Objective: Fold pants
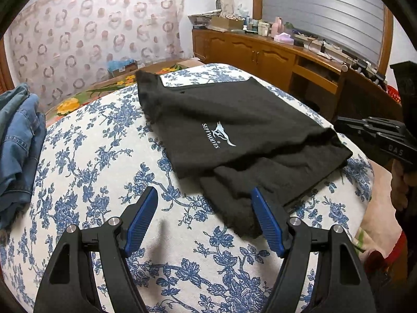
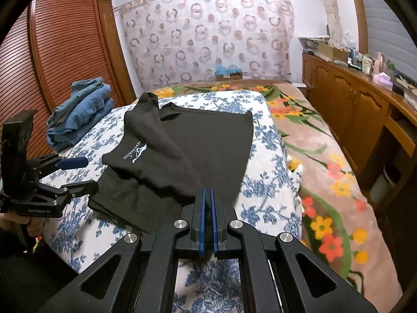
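Note:
Black pants (image 1: 234, 130) with a white logo lie partly folded on the blue-flowered white cover (image 1: 104, 182); they also show in the right wrist view (image 2: 182, 146). My left gripper (image 1: 204, 195) is open and empty, its right finger beside the pants' near corner. It shows at the left of the right wrist view (image 2: 80, 174). My right gripper (image 2: 207, 193) is shut on the near edge of the pants and holds it slightly lifted. Its body shows at the right of the left wrist view (image 1: 378, 135).
A pile of blue jeans (image 2: 80, 112) lies at the bed's far left (image 1: 18, 143). A flowered blanket (image 2: 325, 169) covers the bed's right side. A wooden sideboard (image 2: 351, 104) with clutter stands to the right, and a wooden wardrobe (image 2: 65, 52) to the left.

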`<state>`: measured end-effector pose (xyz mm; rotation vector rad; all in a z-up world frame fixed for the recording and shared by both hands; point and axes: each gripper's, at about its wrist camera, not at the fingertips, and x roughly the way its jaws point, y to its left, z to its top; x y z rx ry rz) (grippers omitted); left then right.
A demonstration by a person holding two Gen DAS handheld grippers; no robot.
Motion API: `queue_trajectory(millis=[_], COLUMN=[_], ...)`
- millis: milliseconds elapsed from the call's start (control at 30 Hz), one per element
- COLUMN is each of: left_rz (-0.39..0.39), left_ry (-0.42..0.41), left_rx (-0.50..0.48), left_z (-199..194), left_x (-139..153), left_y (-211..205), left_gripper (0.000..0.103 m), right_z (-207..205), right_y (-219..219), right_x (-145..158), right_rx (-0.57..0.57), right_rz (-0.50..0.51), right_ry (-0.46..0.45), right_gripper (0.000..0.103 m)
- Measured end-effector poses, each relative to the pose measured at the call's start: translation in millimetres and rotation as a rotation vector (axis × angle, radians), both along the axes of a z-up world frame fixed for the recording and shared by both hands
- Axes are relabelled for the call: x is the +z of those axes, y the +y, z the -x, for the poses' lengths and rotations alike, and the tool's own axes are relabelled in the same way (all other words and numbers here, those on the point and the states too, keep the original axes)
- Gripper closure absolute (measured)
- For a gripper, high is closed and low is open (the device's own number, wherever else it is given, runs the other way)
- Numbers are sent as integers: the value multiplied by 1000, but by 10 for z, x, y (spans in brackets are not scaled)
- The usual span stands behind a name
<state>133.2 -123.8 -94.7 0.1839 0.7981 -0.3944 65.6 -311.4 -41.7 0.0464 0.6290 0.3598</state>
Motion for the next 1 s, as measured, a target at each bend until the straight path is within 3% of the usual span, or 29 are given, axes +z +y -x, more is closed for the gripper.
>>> queue_trajectory(millis=[233, 433, 600, 1000], left_rz=[-2, 11, 26, 68], left_ry=[14, 25, 8, -18], left_rx=[17, 24, 47, 122], left_z=[-21, -28, -25, -102], left_x=[-69, -117, -64, 29], left_y=[27, 59, 162, 580], left_gripper=[28, 28, 28, 28], right_z=[-74, -16, -4, -361], right_y=[-22, -60, 60, 709], right_x=[-80, -7, 95, 88], right_rx=[-6, -10, 19, 172], right_rz=[-13, -27, -20, 18], right_ry=[46, 14, -33, -36], right_gripper=[99, 98, 79, 72])
